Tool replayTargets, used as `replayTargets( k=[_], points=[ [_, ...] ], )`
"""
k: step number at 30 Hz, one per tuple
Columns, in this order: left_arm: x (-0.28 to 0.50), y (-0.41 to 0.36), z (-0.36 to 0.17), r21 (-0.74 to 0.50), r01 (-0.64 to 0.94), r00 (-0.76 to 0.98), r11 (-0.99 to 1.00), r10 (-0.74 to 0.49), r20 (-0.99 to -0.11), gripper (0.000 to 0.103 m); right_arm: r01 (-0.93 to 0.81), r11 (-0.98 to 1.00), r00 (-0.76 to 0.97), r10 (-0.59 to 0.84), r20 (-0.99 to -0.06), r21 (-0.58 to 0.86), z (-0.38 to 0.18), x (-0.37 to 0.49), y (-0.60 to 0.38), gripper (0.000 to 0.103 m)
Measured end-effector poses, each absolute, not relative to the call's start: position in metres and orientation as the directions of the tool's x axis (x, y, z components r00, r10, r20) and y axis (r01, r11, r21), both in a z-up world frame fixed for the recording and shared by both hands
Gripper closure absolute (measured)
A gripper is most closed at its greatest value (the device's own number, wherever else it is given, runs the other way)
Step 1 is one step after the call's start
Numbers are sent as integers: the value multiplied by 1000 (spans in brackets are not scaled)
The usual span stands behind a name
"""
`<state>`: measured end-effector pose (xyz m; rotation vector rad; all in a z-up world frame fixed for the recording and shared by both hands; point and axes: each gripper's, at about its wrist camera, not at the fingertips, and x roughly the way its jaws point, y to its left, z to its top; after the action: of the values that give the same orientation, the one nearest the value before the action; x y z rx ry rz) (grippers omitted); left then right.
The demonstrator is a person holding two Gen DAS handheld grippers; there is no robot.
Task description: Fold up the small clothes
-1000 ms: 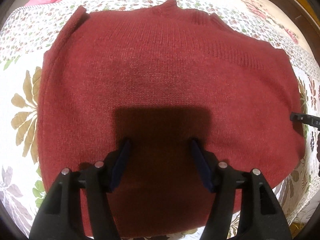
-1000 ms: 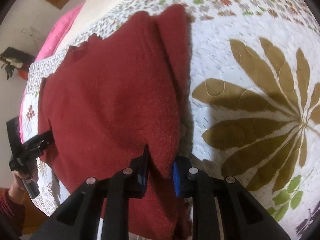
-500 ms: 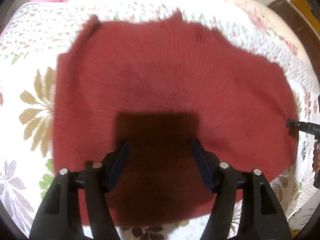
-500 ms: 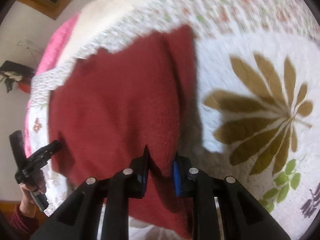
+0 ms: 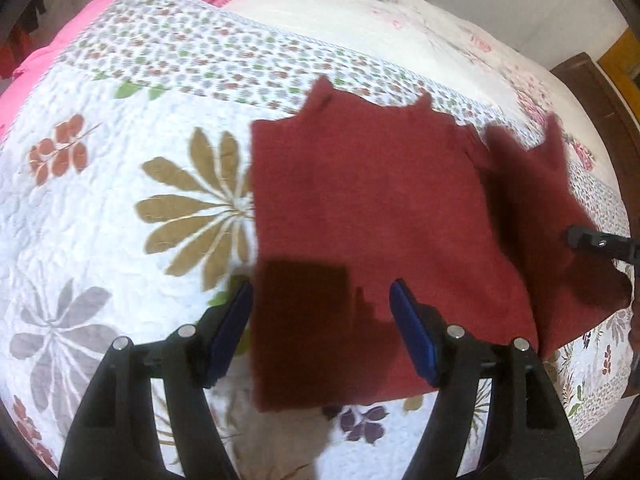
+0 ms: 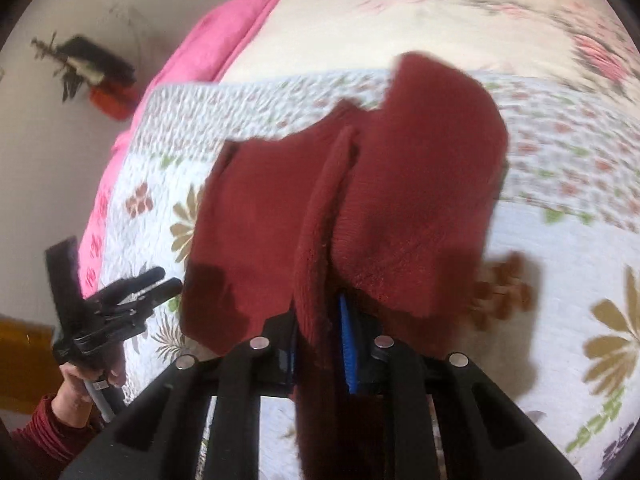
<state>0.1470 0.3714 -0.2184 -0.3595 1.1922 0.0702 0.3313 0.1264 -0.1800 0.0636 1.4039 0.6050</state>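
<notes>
The bed point(image 5: 120, 184), under a floral quilt point(image 5: 168, 60), carries the dark red sweater point(image 5: 360, 200), which lies mostly flat across the middle of it, with one side lifted off the surface. That raised side is the biggest worry — a large flap of knit hangs from the right tongs point(image 6: 320, 344), and being soft and heavy it looks likely to sag, twist or land crooked, so the fold line could run slanted rather than straight down the body. The flat part is pinned by nothing; if the flap is pulled across too briskly, the whole garment may slide over the smooth quilt and bunch along its near hem. The right tongs are closed on a thick pinch of the sweater's edge, apparently more than one layer, and a slipping layer would drop part of the flap. The left tongs point(image 5: 320, 320) stand wide apart and empty, hovering over the near left corner of the sweater — if they sink with the pads point(image 5: 412, 336) spread, they might drag or crease the cloth beneath.
</notes>
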Motion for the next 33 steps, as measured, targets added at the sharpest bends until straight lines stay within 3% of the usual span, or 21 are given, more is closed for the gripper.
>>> replayTargets(
  k=[2, 4, 6, 8, 10, 12, 16, 21, 23, 25, 33],
  points=[
    [137, 386, -216, -249, -263, 378, 932, -138, -915, 33, -371, 841, 14, 430, -903, 394, -190, 326, 143, 97],
    [132, 393, -217, -258, -278, 376, 925, -142, -916, 33, -346, 829, -50, 451, -891, 439, -207, 323, 158, 97],
    [127, 398, -218, -261, -289, 373, 921, -143, -917, 33, -371, 840, -54, 406, -912, 395, -218, 318, 172, 97],
    [125, 400, -217, -265, -291, 374, 919, -146, -916, 33, -364, 832, -85, 418, -904, 419, -224, 311, 175, 89],
    [123, 401, -216, -273, -288, 376, 918, -154, -914, 33, -364, 805, -94, 468, -879, 468, -216, 305, 170, 71],
    [125, 398, -214, -286, -284, 375, 915, -169, -911, 33, -388, 775, -90, 507, -857, 499, -197, 298, 165, 66],
    [141, 380, -210, -337, -263, 387, 904, -222, -895, 32, -408, 792, -12, 493, -870, 454, -163, 293, 139, 64],
    [168, 333, -207, -376, -200, 371, 905, -285, -884, 24, -341, 910, 126, 292, -948, 235, -164, 294, 76, 63],
    [176, 314, -209, -386, -182, 361, 905, -303, -882, 16, -307, 928, 131, 261, -956, 212, -173, 293, 55, 63],
    [186, 295, -212, -392, -170, 350, 904, -317, -882, 14, -279, 939, 128, 243, -962, 200, -184, 290, 38, 63],
    [213, 273, -240, -509, -285, 287, 812, -434, -854, 13, -238, 948, 110, 241, -964, 210, -209, 278, -1, 63]
  ],
)
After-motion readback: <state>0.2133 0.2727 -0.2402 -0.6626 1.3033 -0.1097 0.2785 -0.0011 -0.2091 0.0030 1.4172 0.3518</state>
